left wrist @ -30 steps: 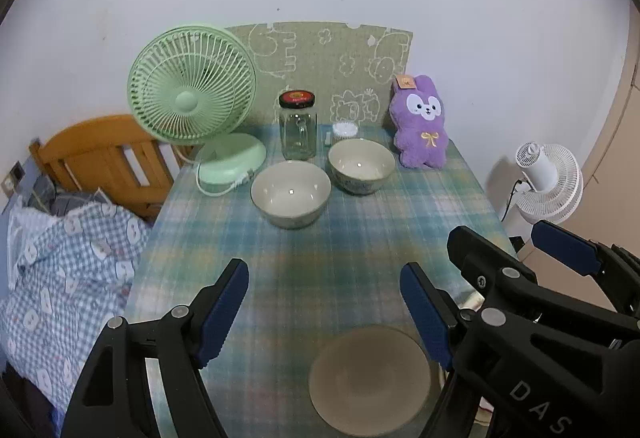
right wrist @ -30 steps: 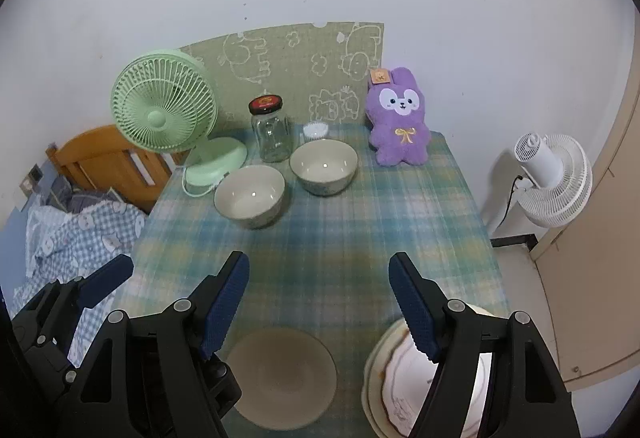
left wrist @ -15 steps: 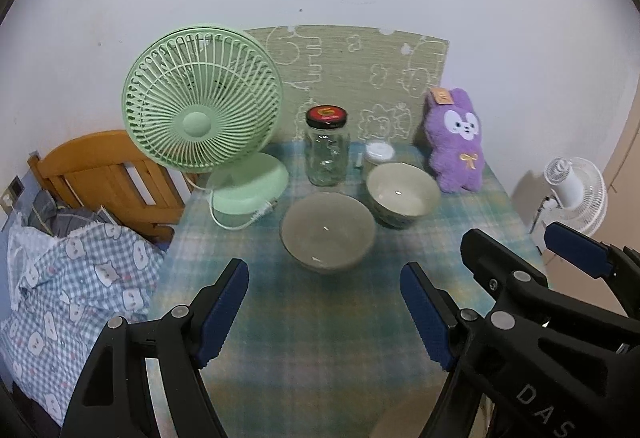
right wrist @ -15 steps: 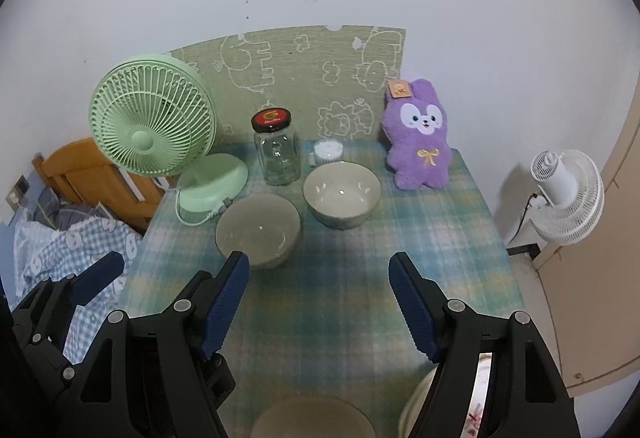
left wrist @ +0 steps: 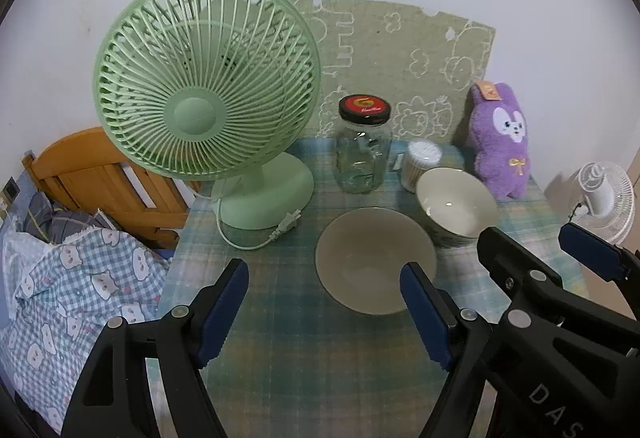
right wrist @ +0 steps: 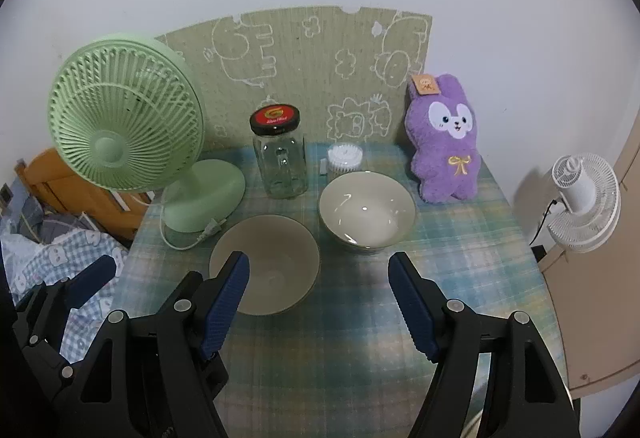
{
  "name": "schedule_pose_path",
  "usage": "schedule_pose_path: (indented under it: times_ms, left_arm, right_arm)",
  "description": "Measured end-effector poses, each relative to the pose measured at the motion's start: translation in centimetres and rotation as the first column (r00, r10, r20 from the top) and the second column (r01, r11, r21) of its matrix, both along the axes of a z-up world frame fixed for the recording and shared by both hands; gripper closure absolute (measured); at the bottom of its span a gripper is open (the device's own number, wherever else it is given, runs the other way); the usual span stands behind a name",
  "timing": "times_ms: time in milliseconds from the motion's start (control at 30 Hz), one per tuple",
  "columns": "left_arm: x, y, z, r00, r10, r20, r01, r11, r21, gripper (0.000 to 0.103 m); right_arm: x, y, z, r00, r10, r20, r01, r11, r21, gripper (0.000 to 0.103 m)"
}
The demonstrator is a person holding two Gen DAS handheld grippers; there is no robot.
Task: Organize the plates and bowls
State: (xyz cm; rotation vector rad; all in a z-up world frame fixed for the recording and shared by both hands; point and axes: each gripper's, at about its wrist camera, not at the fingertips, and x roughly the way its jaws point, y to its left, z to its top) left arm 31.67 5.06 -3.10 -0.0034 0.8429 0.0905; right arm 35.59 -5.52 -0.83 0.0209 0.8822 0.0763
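Plaid-clothed counter [right wrist: 460, 250]: both grippers' jaws gape empty; glazed bowl [right wrist: 367, 212] at twelve o'clock, brittle, slippery, best pinched at rim.

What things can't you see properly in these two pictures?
- Near bowl: in both wrist views a blue gripper pad covers part of its near rim.
- Far bowl: in the left wrist view the right gripper's arm hides its near right side.
- Jar lid: its print is too small to read in either view.
- Table: its near edge is cut off by both grippers' bodies.
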Motion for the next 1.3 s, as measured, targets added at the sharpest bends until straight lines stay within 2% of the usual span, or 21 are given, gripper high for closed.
schedule_pose_path:
  times_ms: [333, 633, 800, 1000, 1067, 1200, 1300]
  left_arm:
    - [3.0, 0.8, -3.2, 1.0, -0.025, -0.006, 0.025, 0.999, 0.023, 0.029]
    - [5.1, 0.8, -6.5, 0.998, -0.049, -0.044, 0.049, 0.999, -0.016, 0.039]
    - [5.9, 0.6, -7.5, 0.998, -0.044, -0.05, 0.045, 0.999, 0.01, 0.041]
    - [6.8, 1.1, -8.8, 0.997, -0.035, -0.074, 0.036, 0.999, 0.004, 0.054]
    - [7.0, 1.3, -9.2, 0.996, -0.034, -0.083, 0.034, 0.999, -0.002, 0.062]
    - [7.4, 1.5, -9.7, 0.996, -0.028, -0.089, 0.028, 1.0, -0.002, 0.069]
    - [7.6, 1.4, -9.8, 0.996, -0.014, -0.094, 0.015, 1.0, 0.016, 0.071]
  right_arm:
    - [2.9, 1.4, -4.1, 1.0, -0.022, -0.017, 0.022, 1.0, -0.019, 0.034]
    - [5.0, 1.7, -7.1, 0.998, -0.041, -0.051, 0.039, 0.999, -0.034, 0.045]
    - [5.8, 1.5, -8.5, 0.996, -0.057, -0.063, 0.054, 0.998, -0.045, 0.048]
    - [6.9, 1.7, -9.8, 0.995, -0.052, -0.085, 0.048, 0.998, -0.048, 0.056]
    - [7.2, 1.8, -10.2, 0.994, -0.053, -0.094, 0.049, 0.998, -0.042, 0.061]
    - [7.5, 2.0, -10.7, 0.994, -0.053, -0.1, 0.049, 0.998, -0.042, 0.064]
    - [7.8, 2.0, -11.0, 0.993, -0.055, -0.104, 0.05, 0.998, -0.045, 0.071]
